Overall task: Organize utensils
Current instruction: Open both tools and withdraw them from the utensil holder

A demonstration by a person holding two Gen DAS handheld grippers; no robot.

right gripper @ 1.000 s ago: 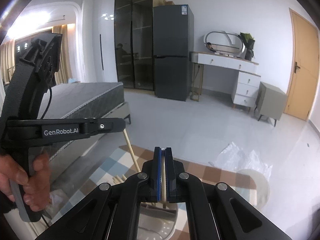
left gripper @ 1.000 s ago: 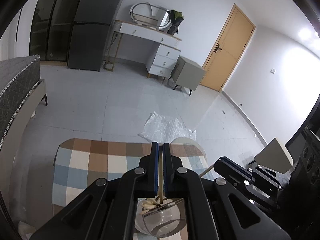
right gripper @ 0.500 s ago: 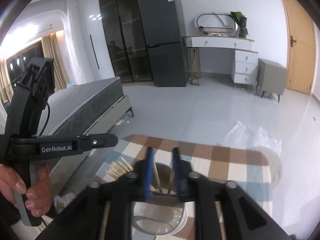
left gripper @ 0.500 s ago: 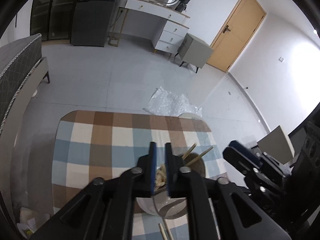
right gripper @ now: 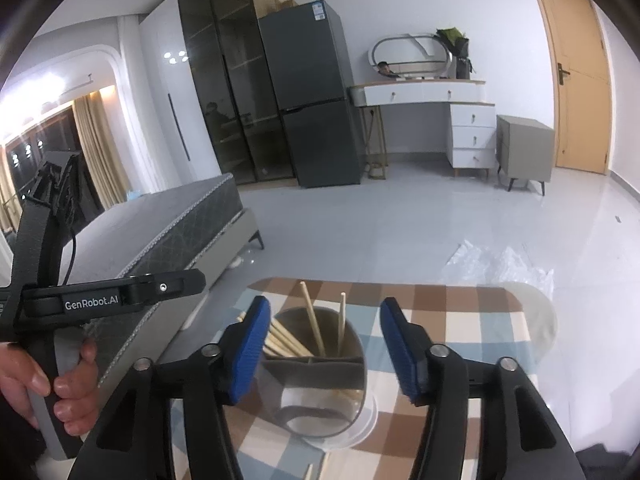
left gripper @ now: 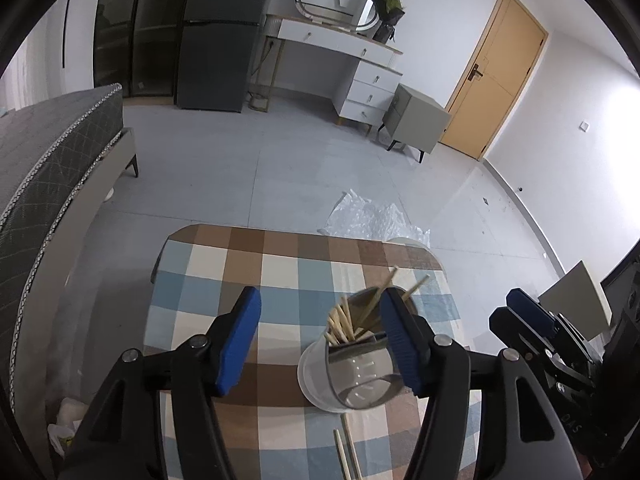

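A grey utensil holder [left gripper: 352, 364] with a clear base stands on the checked tablecloth [left gripper: 280, 280]. Several wooden chopsticks [left gripper: 344, 320] stand inside it. More chopsticks [left gripper: 346, 452] lie on the cloth in front of it. My left gripper [left gripper: 320, 336] is open and empty, above and just left of the holder. My right gripper [right gripper: 324, 344] is open and empty, its blue pads on either side of the holder [right gripper: 320, 376], above it. The chopsticks [right gripper: 312, 328] lean out of its divided compartments. The right gripper [left gripper: 536, 324] also shows at the right of the left wrist view.
The small table [right gripper: 460, 304] has rounded corners with floor all around. A white stool [right gripper: 536, 312] stands at its far right. Crumpled plastic [left gripper: 372, 220] lies on the floor beyond. A bed [left gripper: 48, 168] is at the left. The left gripper's handle [right gripper: 52, 308] is held at the left.
Both grippers have opened; each was shut on a chopstick a second ago. The chopsticks now stand in the holder. Both grippers have pulled back and up, showing more of the table.
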